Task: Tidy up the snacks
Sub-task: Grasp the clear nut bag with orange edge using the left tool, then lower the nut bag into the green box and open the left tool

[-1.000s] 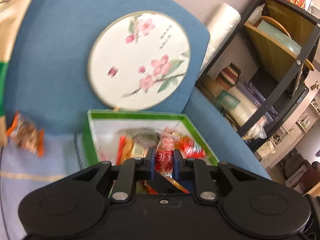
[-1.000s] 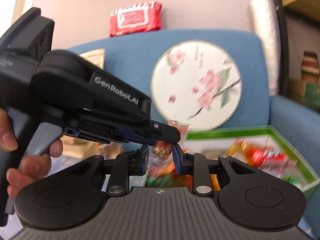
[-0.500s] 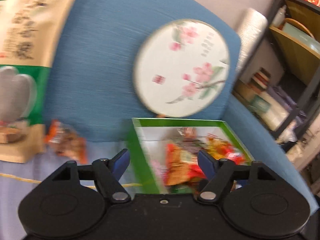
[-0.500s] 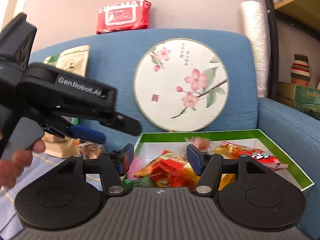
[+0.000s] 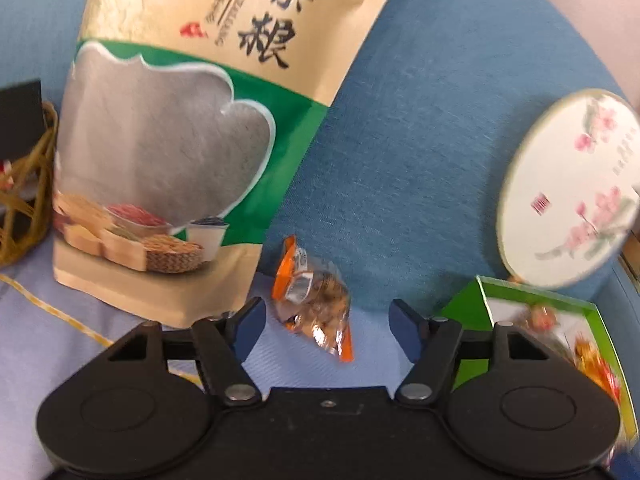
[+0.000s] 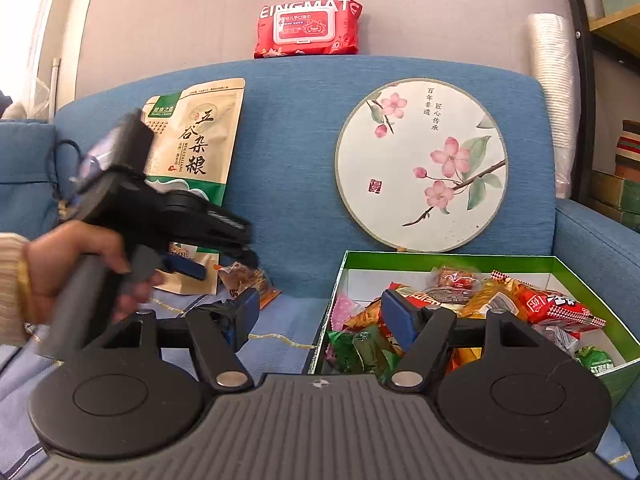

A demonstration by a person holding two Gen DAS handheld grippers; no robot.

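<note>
Blue sofa seat ahead: orange-ended snack packet [image 5: 314, 304] lies lengthwise, tilted, dead ahead between my left tool's [image 5: 326, 322] wide, empty jaws, right tool [image 6: 316, 316] likewise wide, farther off.

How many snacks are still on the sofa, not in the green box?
1: a small orange-ended snack packet lies on the sofa seat, beside the big grain bag, left of the green box. Others may be hidden.
</note>
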